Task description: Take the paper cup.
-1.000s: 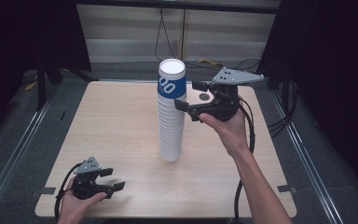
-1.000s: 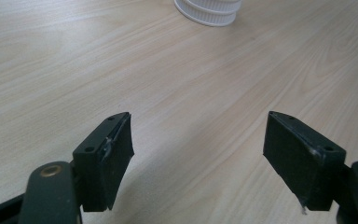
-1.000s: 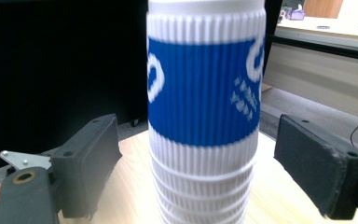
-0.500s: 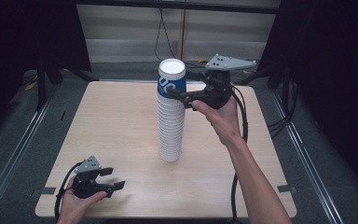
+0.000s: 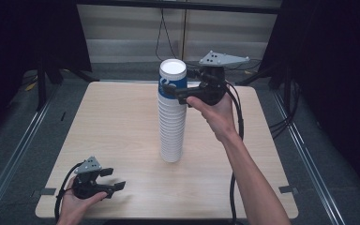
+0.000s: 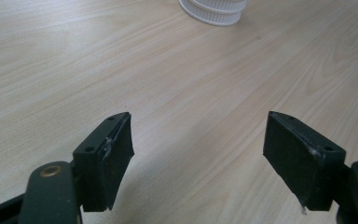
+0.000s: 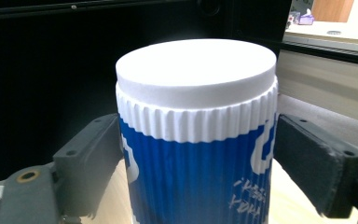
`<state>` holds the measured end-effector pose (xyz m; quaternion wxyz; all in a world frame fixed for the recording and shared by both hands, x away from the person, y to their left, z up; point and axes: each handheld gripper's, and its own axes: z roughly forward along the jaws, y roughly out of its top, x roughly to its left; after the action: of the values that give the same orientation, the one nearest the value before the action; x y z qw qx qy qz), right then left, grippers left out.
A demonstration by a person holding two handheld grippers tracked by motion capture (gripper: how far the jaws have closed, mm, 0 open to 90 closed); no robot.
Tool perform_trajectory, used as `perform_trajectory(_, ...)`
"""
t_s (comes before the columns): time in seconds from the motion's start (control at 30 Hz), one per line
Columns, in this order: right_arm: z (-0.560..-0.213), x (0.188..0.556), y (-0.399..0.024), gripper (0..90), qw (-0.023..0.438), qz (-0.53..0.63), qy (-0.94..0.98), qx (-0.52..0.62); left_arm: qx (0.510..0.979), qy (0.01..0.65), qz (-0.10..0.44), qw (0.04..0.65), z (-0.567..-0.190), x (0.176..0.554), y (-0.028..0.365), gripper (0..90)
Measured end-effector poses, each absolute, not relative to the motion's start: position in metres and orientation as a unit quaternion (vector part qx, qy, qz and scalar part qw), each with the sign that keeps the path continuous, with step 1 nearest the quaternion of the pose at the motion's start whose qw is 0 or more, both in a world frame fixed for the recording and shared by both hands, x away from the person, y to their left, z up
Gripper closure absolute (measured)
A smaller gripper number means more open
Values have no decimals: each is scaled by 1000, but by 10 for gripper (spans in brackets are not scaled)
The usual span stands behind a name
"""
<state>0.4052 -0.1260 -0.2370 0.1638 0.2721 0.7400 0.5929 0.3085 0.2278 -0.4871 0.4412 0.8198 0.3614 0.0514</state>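
Blue top cup (image 7: 196, 154) between closing right hand-held gripper (image 5: 177, 93) jaws (left pad touching, right pad just clear)

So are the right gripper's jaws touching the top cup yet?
Cannot tell. In the right gripper view the right gripper straddles the top cup; its jaws have been closing, with no plain gap or contact.

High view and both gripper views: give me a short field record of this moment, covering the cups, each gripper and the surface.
cups: tall stack of white ribbed cups upright mid-table, top cup blue-printed, bottom up
right gripper: level at the top cup, jaws on either side of it and just been closing; left pad at the cup wall, slight gap at the right pad
left gripper: low at the near left corner, jaws apart, nothing between them
surface: light wooden table
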Motion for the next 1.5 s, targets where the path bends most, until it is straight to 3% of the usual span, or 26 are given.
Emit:
perform_trajectory(0.43, -241, 408, -123, 220, 163, 586, 747, 269, 821, 361, 55, 439, -487, 309, 229, 240)
perform_trajectory(1.5, -234, 407, -121, 228, 175, 583, 749, 263, 821, 360, 55, 438, -487, 309, 229, 243)
